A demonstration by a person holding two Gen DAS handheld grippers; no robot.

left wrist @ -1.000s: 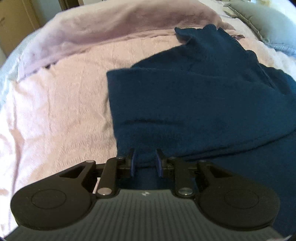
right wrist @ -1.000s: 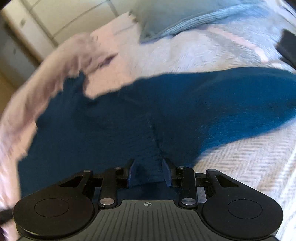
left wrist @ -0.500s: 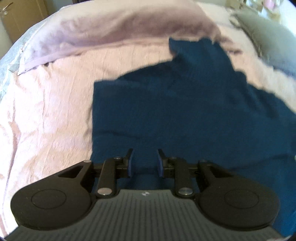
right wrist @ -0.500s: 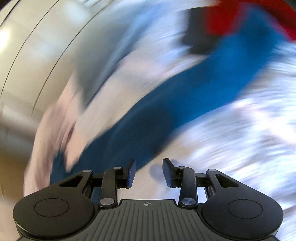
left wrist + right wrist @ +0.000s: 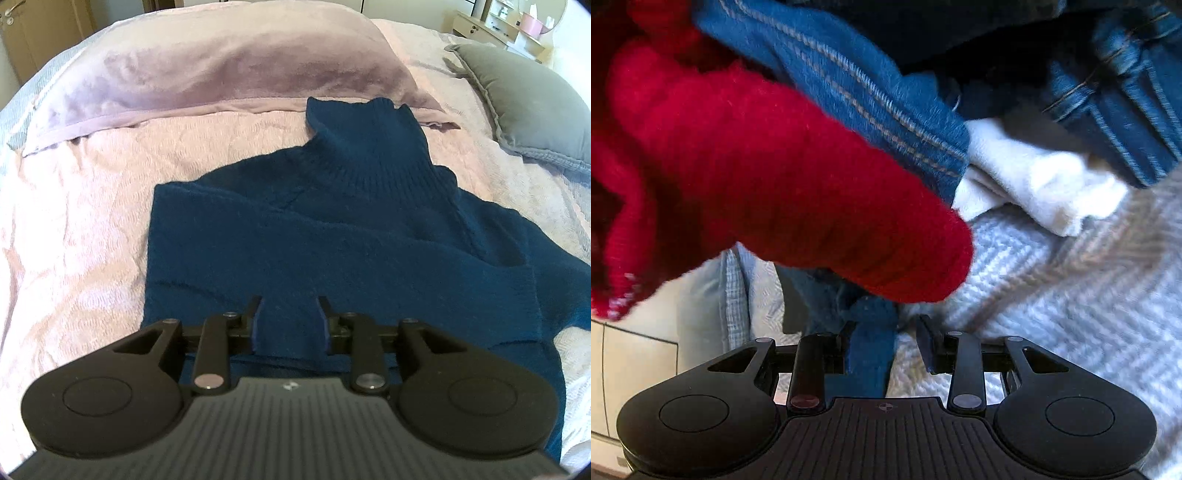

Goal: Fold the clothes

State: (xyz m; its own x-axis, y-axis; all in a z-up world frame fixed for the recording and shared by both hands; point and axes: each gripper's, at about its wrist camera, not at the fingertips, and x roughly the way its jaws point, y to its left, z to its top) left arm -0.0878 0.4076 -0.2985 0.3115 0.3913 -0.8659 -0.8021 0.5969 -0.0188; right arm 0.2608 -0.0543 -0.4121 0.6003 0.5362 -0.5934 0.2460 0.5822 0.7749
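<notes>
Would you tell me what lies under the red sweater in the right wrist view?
Under the red sweater show blue jeans and, at its tip, a strip of dark blue fabric on the grey herringbone blanket. How they continue beneath it is hidden.

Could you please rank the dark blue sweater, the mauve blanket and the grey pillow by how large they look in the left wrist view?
1. Dark blue sweater
2. Mauve blanket
3. Grey pillow, cut off by the frame edge and farther away, so its true size is unsure.
</notes>
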